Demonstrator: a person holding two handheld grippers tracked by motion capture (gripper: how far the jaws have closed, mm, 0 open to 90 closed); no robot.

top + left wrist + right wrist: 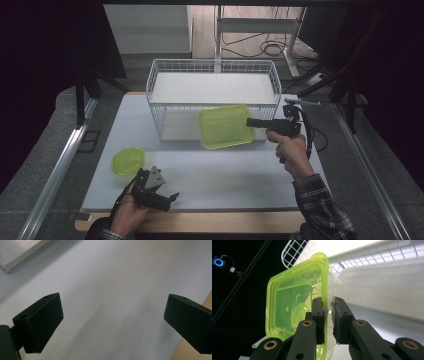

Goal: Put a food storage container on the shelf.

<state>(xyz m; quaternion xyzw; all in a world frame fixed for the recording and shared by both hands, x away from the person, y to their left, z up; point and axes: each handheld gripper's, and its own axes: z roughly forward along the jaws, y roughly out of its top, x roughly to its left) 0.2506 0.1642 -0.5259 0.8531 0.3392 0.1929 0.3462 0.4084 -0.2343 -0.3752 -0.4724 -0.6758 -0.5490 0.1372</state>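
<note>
While the right gripper (251, 122) is clamping the rim of a square yellow-green plastic container (225, 126), the container is hanging clear of the white tabletop (225, 175), just in front of the white wire basket (165, 70) and overlapping that basket's front wall in the high view. In the right gripper view the two black jaws are pinching the container (294, 307) wall between them, one pad (318, 312) sitting inside the tub and the other outside, and the tub is tilting on edge with its open side facing left (the basket mesh (294, 250) is showing behind its upper corner). The right hand (292, 150) is holding its gripper level, pointing leftward toward the container. The left gripper (170, 200) is resting low near the front edge of the table, in the left hand (127, 212); in the left gripper view its jaws are standing wide apart with nothing but bare tabletop (112, 290) between them. A small round yellow-green container (128, 161) is sitting on the table just beyond the left gripper, well apart from the square one.
</note>
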